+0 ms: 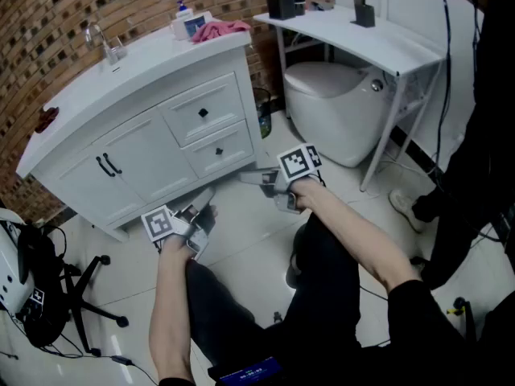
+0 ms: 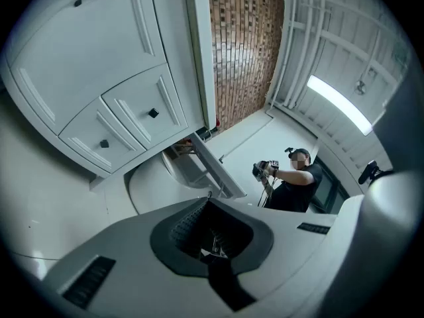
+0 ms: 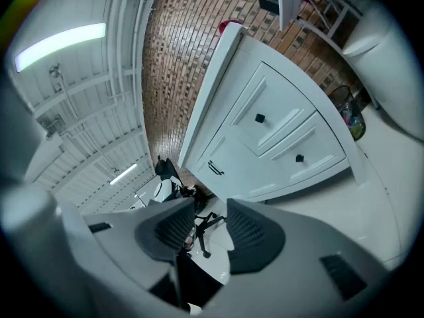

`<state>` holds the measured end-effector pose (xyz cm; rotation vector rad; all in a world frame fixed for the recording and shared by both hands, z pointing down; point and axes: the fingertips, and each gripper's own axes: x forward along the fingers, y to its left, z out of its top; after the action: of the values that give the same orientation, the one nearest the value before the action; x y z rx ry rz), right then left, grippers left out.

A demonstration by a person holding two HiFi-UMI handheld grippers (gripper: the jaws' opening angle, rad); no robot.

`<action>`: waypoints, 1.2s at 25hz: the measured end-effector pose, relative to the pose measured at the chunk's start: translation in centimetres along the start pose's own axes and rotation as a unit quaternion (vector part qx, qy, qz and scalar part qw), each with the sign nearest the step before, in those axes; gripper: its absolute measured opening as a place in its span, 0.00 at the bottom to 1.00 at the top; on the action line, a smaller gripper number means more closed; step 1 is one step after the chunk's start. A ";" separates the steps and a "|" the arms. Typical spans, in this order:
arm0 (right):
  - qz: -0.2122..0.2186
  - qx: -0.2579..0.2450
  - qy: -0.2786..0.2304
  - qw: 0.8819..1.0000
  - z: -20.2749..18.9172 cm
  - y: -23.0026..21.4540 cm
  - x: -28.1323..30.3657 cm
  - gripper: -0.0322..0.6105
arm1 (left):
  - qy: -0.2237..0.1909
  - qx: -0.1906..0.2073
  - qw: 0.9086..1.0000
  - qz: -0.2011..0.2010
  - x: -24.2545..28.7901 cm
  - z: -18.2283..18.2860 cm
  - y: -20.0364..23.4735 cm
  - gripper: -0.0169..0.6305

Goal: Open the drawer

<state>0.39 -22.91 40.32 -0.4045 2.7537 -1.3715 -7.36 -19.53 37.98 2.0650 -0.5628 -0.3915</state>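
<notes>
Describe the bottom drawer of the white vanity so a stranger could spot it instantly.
Look at the white vanity cabinet against the brick wall, beside the white toilet. Two drawers are stacked on its toilet side; the lower white drawer is nearest the floor. It sits under the upper white drawer and has one small black knob, not the doors' black bar handles.

Person is wearing black trousers (image 1: 330, 280) and a black sleeve (image 1: 414, 304); the grey left gripper (image 1: 206, 196) and right gripper (image 1: 246, 177) are bearing black-and-white marker cubes (image 1: 296, 163).
</notes>
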 end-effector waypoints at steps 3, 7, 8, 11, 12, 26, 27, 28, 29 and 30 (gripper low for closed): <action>-0.001 -0.009 0.022 1.000 0.1 -0.4 -0.2 0.32 | 0.003 0.025 1.000 0.017 1.3 0.7 -0.5 0.01; -0.023 -0.017 0.041 0.999 0.3 -2.4 0.4 0.32 | 0.002 0.041 0.999 0.000 3.3 2.7 -0.8 0.01; -0.027 -0.015 0.044 0.999 0.5 -3.1 0.5 0.32 | 0.002 0.039 0.999 -0.007 3.7 2.9 -0.5 0.01; -0.035 -0.003 0.050 0.998 1.2 -5.2 0.7 0.32 | -0.004 0.019 1.000 -0.009 4.2 2.9 2.0 0.01; -0.035 0.002 0.052 0.998 1.6 -5.9 0.9 0.32 | -0.008 0.010 1.000 0.000 4.2 3.1 3.1 0.01; -0.063 0.046 0.099 0.992 4.4 -14.6 7.4 0.34 | -0.025 0.006 1.000 0.013 4.7 8.3 7.9 0.01; -0.066 0.045 0.101 0.992 4.8 -15.2 7.8 0.35 | -0.026 0.002 1.000 0.015 4.7 8.6 8.2 0.01; -0.071 0.045 0.101 0.991 5.1 -15.8 8.2 0.36 | -0.027 -0.002 0.999 0.018 4.6 8.8 8.6 0.01; -0.076 0.047 0.103 0.991 5.5 -16.5 8.6 0.37 | -0.027 -0.004 0.999 0.021 4.6 9.0 8.9 0.01; -0.083 0.049 0.105 0.990 5.8 -17.3 9.0 0.37 | -0.027 -0.005 0.999 0.026 4.6 9.2 9.3 0.01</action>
<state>-3.71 -39.66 51.14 -0.5221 2.8563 -1.6712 -10.12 -32.80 40.92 2.0318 -0.6437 -0.4204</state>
